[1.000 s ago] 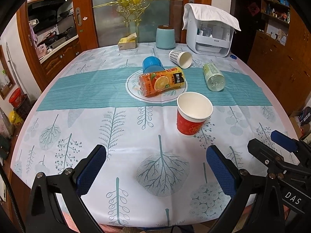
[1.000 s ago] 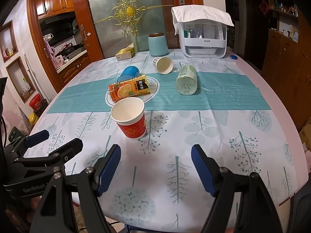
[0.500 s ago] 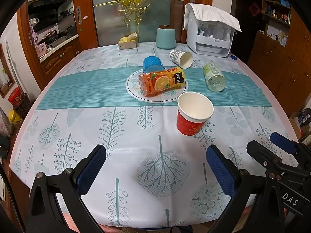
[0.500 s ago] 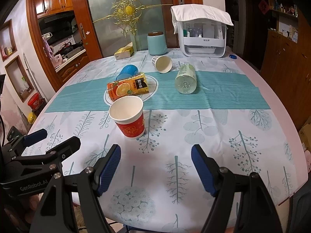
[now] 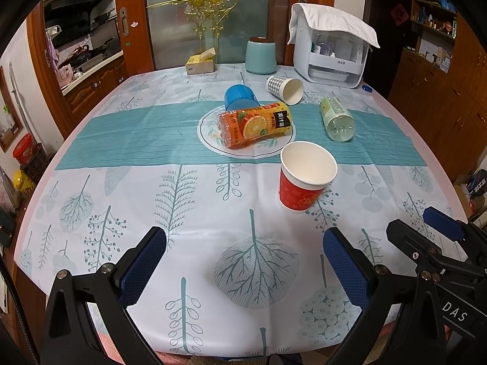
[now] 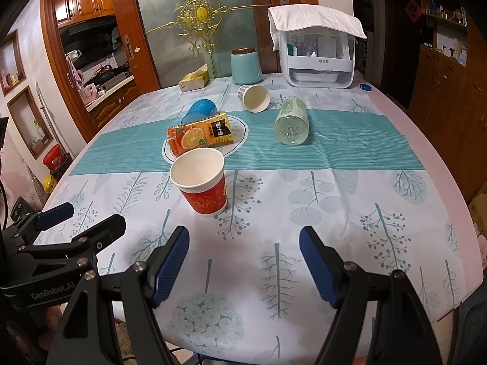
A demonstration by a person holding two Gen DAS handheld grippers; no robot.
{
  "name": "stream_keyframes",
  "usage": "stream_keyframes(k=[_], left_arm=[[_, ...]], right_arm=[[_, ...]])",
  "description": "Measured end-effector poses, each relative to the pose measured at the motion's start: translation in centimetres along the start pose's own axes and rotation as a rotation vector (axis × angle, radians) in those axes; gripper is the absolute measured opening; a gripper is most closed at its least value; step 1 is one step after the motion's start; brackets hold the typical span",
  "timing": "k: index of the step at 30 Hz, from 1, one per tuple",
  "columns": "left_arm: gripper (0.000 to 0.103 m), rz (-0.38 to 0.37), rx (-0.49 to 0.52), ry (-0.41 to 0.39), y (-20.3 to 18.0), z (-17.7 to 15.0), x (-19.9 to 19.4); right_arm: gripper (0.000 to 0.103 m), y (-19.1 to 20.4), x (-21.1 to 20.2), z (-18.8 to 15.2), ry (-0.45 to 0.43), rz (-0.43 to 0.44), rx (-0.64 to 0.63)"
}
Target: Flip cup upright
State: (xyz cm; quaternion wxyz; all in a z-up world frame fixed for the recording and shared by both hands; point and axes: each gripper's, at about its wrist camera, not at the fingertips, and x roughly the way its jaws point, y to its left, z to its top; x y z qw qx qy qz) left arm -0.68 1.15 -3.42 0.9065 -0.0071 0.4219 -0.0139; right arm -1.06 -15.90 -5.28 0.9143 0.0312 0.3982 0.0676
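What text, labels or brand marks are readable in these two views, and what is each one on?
"DAS": on the right tongs, seen from the left wrist.
"GenRobot.AI": on the left tongs, seen from the right wrist.
Orange juice bottle: Chinese characters on its black label, too small to read surely.
White dispenser: small front label, unreadable.
Green bottle: print blurred.

Left gripper [image 5: 243,258] is held low and level, jaws spread wide, nothing gripped between the blue pads [image 5: 143,269]. Right gripper [image 6: 243,261] is posed the same: jaws wide apart, nothing held. The two are positioned side by side, each seen at the edge of the other's view.
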Motion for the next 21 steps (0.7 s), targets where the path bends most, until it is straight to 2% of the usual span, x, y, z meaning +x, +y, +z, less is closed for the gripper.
stream_keyframes(k=[21], left_arm=[[0.102,0.003,-0.003,0.017,0.38,-0.07,0.58]], right_arm=[[0.075,0.17,0.93,-0.07,0.021,0.001,0.001]])
